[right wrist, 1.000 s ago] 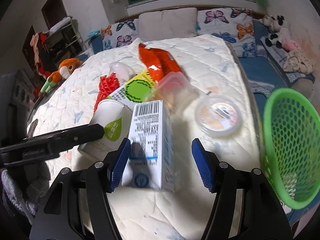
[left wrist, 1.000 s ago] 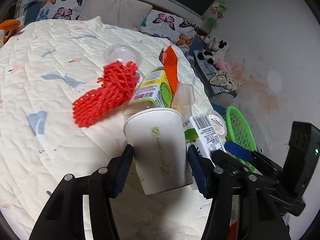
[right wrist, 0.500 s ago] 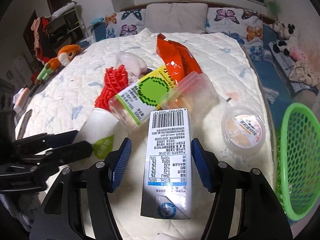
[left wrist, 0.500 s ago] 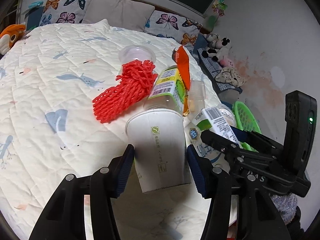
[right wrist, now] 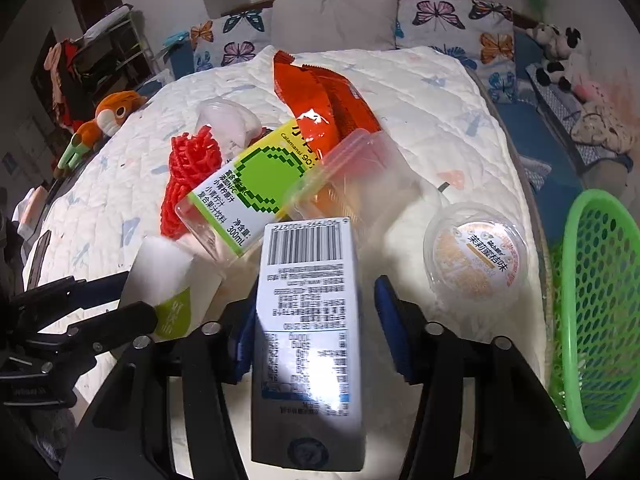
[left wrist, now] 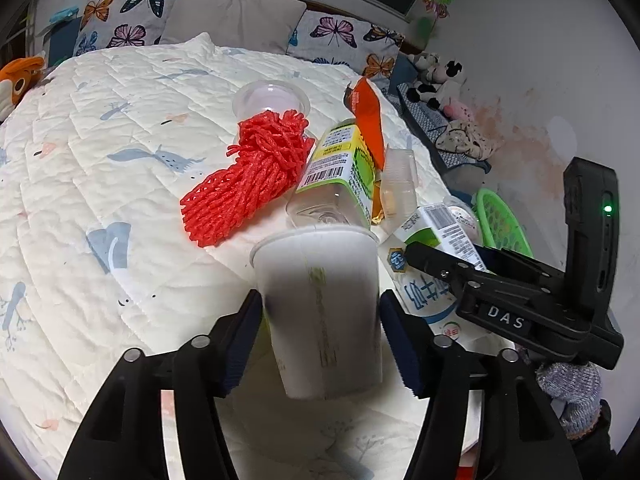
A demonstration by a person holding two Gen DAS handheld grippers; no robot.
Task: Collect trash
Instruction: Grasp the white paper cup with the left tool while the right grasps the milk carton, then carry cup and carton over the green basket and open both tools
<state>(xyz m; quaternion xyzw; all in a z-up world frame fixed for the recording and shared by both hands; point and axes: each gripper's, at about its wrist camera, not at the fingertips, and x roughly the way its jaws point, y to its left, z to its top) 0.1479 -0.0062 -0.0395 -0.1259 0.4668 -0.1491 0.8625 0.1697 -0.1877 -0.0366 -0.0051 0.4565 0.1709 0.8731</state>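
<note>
My left gripper (left wrist: 320, 332) is shut on a white paper cup (left wrist: 320, 304), lifted off the bed; the cup also shows in the right wrist view (right wrist: 164, 276). My right gripper (right wrist: 316, 328) is shut on a white and blue milk carton (right wrist: 308, 332), which also shows in the left wrist view (left wrist: 432, 256). On the quilt lie a red foam net (left wrist: 252, 176), a green-labelled clear bottle (right wrist: 248, 192), an orange snack bag (right wrist: 320, 108), a clear plastic tub (right wrist: 352, 176), a sealed jelly cup (right wrist: 476, 256) and a clear cup (left wrist: 272, 98).
A green mesh basket (right wrist: 600, 312) stands off the bed's right edge. Pillows (right wrist: 332, 20) line the head of the bed. Plush toys (left wrist: 436, 76) lie by the right wall, and an orange plush toy (right wrist: 112, 112) sits at the left.
Both grippers have lifted and pulled back slightly with the cup and the carton. The trash pile on the quilt has not moved.
</note>
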